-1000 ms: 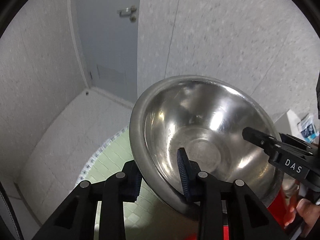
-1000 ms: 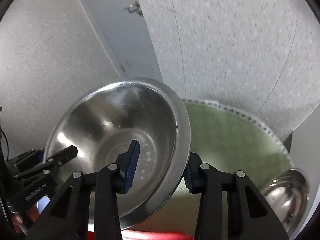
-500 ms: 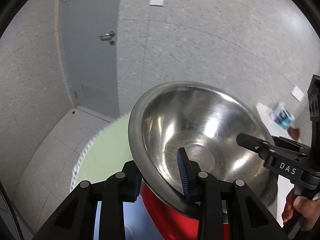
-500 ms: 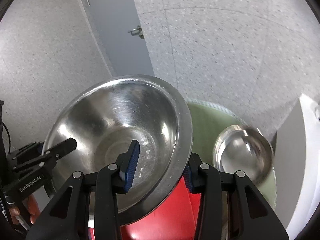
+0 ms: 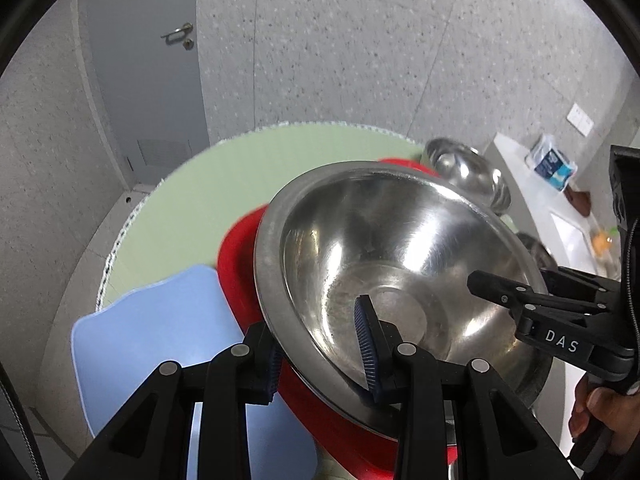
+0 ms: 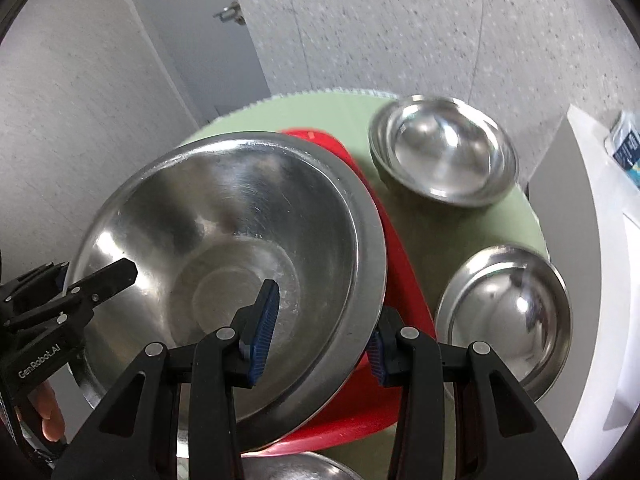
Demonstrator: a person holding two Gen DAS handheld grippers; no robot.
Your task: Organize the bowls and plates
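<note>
Table now below, large bowl (image 5: 400, 264) rim clamped in left claw (image 5: 320, 360), right claw (image 6: 316, 340)

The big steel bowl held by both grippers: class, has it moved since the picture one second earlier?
Yes. The big steel bowl has been carried over the green table; it now hangs above the red tray, with two smaller bowls newly in view.

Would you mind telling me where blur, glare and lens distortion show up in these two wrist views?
Left wrist: bright glare patches inside the big bowl; the far bowl is smeared; the door bows with the fisheye. Right wrist: the wall is streaked by motion blur, the upper small bowl is soft-edged, highlights glint off the domed bowl.
</note>
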